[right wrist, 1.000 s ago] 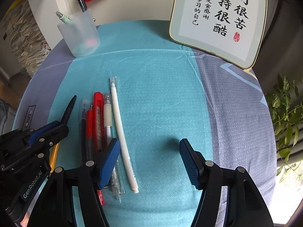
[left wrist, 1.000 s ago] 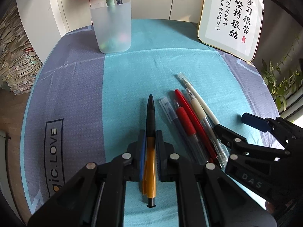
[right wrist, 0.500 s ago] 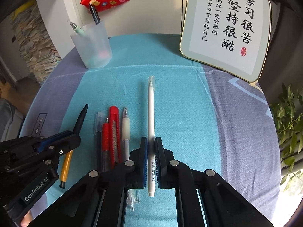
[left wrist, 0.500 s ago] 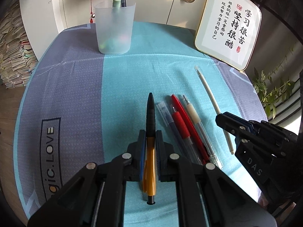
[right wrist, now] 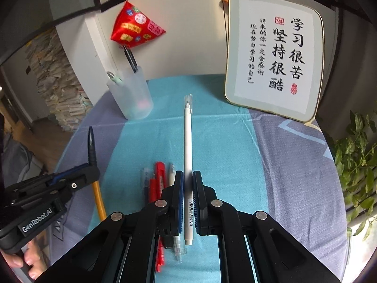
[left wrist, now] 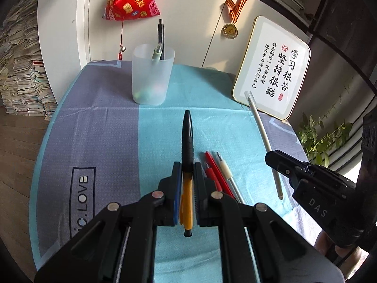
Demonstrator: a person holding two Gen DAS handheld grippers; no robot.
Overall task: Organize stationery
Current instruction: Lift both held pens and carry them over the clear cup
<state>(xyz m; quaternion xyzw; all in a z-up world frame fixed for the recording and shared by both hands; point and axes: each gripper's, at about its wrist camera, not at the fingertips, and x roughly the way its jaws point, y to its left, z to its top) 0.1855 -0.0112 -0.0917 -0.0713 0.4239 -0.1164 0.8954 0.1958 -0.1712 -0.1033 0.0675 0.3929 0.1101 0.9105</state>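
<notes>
1. My left gripper is clamped tight on an orange pen with a black grip, its black tip pointing toward the far edge of the table.
2. My right gripper is closed just as tight on a slim white pen, capped end pointing toward the far edge.
3. Both pens are clear of the blue and grey cloth that covers the table.
4. The loose pens, red ones, a clear one and a white-gripped one, lie side by side on the cloth near the front edge, between my two grippers.
5. The frosted pen cup stands upright near the table's far left edge, with a green pen and a black pen inside.
6. A framed calligraphy panel leans at the far right corner.
</notes>
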